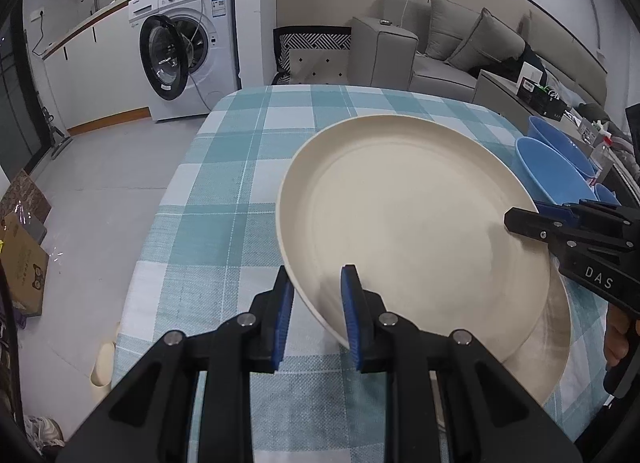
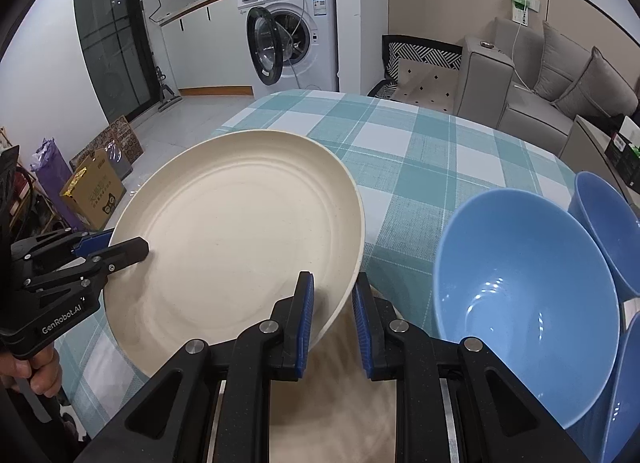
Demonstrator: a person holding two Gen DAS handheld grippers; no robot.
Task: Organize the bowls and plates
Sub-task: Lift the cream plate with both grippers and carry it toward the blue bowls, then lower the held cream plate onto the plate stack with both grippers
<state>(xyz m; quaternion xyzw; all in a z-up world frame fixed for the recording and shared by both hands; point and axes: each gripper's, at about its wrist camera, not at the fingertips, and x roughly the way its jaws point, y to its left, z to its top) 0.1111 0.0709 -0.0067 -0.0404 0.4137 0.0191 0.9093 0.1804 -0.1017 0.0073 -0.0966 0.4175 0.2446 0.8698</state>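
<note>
A cream plate (image 1: 408, 223) is held tilted above a second cream plate (image 1: 556, 327) that lies on the checked table. My left gripper (image 1: 316, 315) straddles its near left rim, jaws close on the rim. My right gripper (image 2: 332, 323) straddles the opposite rim of the same plate (image 2: 240, 239). In the left wrist view the right gripper (image 1: 532, 223) shows at the plate's right edge; in the right wrist view the left gripper (image 2: 120, 249) shows at its left edge. Three blue bowls (image 2: 524, 287) stand to the right.
The table has a teal and white checked cloth (image 1: 240, 167). A washing machine (image 1: 188, 43) with its door open stands beyond the far left corner. A grey sofa (image 1: 460, 47) is at the back right. Cardboard boxes (image 2: 96, 187) lie on the floor at left.
</note>
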